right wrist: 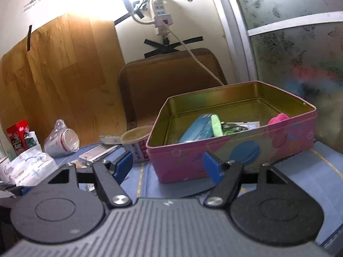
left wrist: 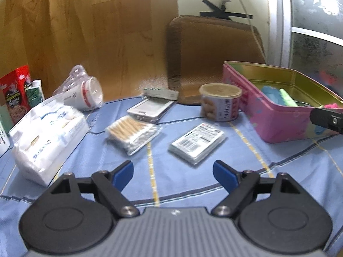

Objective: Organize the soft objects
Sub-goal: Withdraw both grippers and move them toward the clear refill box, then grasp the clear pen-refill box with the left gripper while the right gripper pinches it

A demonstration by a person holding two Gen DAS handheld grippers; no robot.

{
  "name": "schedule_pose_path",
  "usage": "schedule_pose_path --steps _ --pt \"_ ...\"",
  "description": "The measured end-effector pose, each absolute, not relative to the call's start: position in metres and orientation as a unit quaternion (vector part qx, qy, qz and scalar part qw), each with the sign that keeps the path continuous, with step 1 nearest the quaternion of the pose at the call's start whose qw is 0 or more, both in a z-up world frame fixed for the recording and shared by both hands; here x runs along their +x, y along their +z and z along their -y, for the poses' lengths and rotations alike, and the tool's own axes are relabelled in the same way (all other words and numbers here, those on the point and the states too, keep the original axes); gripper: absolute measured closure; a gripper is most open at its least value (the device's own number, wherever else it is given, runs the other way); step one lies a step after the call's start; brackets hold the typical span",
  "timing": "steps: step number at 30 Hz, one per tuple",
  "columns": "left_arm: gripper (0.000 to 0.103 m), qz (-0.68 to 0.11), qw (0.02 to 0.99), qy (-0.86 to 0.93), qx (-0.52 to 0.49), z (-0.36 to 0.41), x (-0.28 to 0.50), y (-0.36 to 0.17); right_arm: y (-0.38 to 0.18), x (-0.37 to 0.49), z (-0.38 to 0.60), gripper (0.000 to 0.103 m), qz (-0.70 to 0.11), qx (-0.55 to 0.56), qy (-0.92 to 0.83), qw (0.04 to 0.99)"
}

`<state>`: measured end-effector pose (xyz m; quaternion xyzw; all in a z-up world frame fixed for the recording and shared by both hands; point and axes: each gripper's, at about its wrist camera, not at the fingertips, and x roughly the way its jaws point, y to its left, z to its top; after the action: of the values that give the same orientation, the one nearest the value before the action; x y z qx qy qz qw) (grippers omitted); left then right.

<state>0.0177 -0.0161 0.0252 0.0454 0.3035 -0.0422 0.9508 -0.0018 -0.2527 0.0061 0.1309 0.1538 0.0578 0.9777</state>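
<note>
My left gripper stands open over the blue tablecloth, nothing between its blue pads. Just beyond it lie a flat white packet with a barcode and a bag of cotton swabs. A big white pack of cotton pads rests at the left. My right gripper is open and empty in front of the pink tin. Inside the tin lie a blue pouch, a green item and a pink fluffy thing. The tin also shows at the right in the left wrist view.
A round lidded can stands left of the tin. A white flat device, a tipped plastic cup and red and green cartons sit toward the back. A brown tray leans on the wall, a power cord hanging over it.
</note>
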Motion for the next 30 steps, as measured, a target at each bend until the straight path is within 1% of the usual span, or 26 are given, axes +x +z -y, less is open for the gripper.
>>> schedule_pose_path --steps 9,16,20,22,24,25,30 --pt "0.019 -0.315 0.948 -0.017 0.025 -0.014 0.025 0.013 0.002 0.006 0.228 0.028 -0.173 0.108 0.083 0.975" --pt "0.017 -0.317 0.948 0.031 -0.008 -0.052 0.032 0.003 -0.002 0.017 0.202 0.028 -0.195 0.077 0.116 0.971" --pt "0.017 -0.328 0.943 0.045 -0.041 -0.072 0.038 -0.006 -0.006 0.033 0.175 0.028 -0.211 0.035 0.144 0.966" --pt "0.015 -0.321 0.945 0.038 -0.055 -0.076 0.036 -0.006 -0.010 0.045 0.159 0.027 -0.220 0.004 0.159 0.962" --pt "0.015 -0.318 0.946 0.034 -0.058 -0.077 0.035 -0.006 -0.014 0.062 0.147 0.022 -0.232 -0.021 0.168 0.958" --pt "0.015 -0.317 0.946 0.031 -0.059 -0.077 0.035 -0.006 -0.015 0.072 0.142 0.017 -0.242 -0.031 0.174 0.954" --pt "0.014 -0.313 0.947 0.022 -0.076 -0.082 0.035 -0.006 -0.023 0.104 0.122 0.011 -0.272 -0.067 0.180 0.943"
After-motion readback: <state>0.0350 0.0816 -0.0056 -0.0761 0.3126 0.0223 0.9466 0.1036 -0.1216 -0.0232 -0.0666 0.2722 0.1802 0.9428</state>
